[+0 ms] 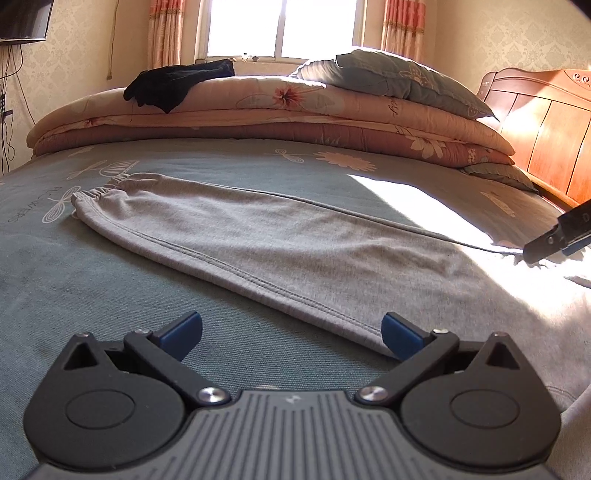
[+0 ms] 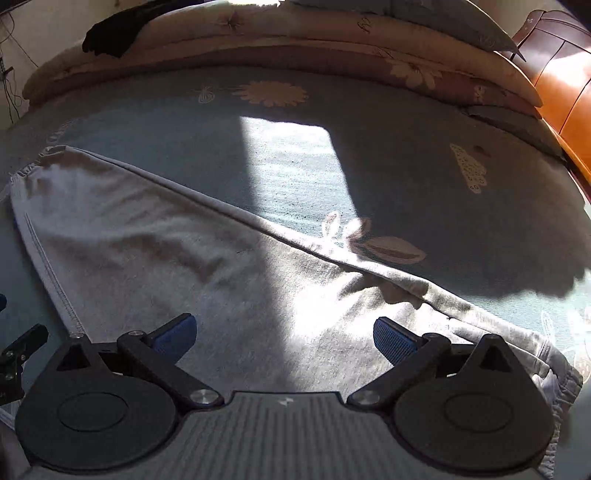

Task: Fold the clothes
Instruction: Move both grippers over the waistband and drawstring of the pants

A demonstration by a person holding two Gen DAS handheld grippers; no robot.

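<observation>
Lying flat on bed sheet (image 1: pixel 258 158): grey pants (image 1: pixel 258 236), folded leg on leg, cuff far-left | left view only: window (image 1: pixel 282 27), headboard (image 1: pixel 546 125), black garment (image 1: pixel 177 83) on quilt stack (image 1: pixel 332 110) | right view only: waistband near-right | left gripper (image 1: pixel 291 332) wide, empty, at the pants' near edge | right gripper (image 2: pixel 284 334) wide, empty, over pants

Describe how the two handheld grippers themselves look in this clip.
The left gripper and right gripper look identical: matte black linkage arms on round black housings with silver pivot screws, a grey ribbed centre body bearing a small white mark, and blue textured pads on the fingers. No cables, hands or sleeves are visible.
</observation>
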